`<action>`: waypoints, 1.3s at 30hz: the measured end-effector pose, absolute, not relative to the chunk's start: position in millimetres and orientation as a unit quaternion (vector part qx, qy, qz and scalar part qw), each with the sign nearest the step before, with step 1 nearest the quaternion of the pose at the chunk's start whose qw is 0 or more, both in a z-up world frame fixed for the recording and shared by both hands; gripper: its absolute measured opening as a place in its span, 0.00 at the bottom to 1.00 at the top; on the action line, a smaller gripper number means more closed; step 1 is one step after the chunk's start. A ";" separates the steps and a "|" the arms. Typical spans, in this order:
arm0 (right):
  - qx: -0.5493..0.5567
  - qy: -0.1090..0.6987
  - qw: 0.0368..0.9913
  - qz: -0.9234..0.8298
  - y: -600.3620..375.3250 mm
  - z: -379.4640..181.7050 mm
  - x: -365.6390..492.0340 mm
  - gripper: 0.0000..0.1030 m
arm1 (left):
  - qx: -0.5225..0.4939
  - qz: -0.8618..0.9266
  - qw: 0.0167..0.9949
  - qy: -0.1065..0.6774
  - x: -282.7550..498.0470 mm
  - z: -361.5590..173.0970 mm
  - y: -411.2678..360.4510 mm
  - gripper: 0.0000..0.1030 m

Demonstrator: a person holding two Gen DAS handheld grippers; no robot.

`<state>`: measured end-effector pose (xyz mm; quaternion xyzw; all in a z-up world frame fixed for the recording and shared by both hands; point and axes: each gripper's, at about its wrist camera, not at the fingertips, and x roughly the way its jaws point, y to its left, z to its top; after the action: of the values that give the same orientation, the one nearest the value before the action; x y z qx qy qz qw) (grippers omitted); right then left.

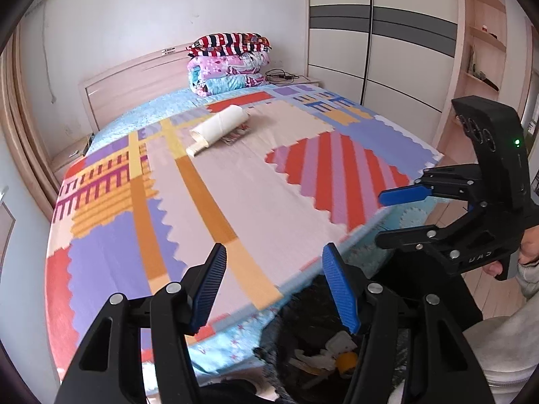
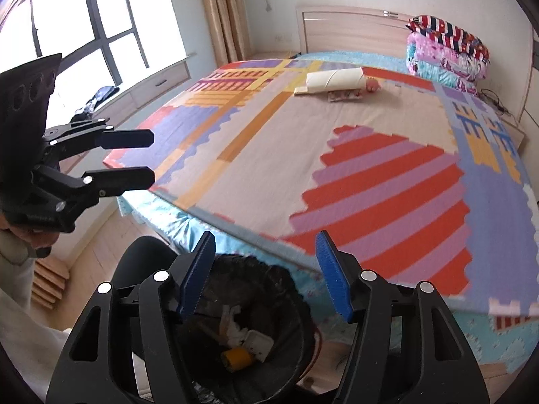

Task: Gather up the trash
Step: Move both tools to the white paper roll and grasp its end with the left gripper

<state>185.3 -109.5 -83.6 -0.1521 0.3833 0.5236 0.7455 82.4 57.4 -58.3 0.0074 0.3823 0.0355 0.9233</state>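
Observation:
A black-lined trash bin [image 1: 286, 346] [image 2: 286, 289] stands on the floor at the foot of the bed, holding white paper scraps [image 2: 235, 330] and a yellow piece [image 2: 235, 358]. Far up the bed lies a white paper roll [image 1: 219, 126] [image 2: 337, 79] with a small printed wrapper [image 1: 235, 136] [image 2: 343, 96] and a pink bit [image 2: 372, 84] beside it. My left gripper [image 1: 274, 286] [image 2: 153, 156] hangs open over the bin's edge with nothing between its blue pads. My right gripper [image 2: 266, 269] [image 1: 380, 219] is open and empty above the bin too.
The bed's patterned cover [image 1: 269, 185] fills the middle. Folded quilts [image 1: 229, 64] are stacked by the headboard [image 1: 134, 80]. A wardrobe [image 1: 370, 33] stands to the right, a window [image 2: 84, 17] and curtain [image 2: 222, 10] to the left. A hand [image 1: 529, 249] holds the right gripper.

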 end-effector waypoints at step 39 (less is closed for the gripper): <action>-0.121 0.372 0.762 0.516 -0.6 -69.2 356.3 0.60 | 0.061 -0.006 0.909 0.412 247.7 -83.1 181.0 0.55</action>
<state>356.3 -0.6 -69.2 -0.1212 0.3724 0.5155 0.7622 247.7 181.0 -83.1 0.0606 0.4117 -0.0057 0.9093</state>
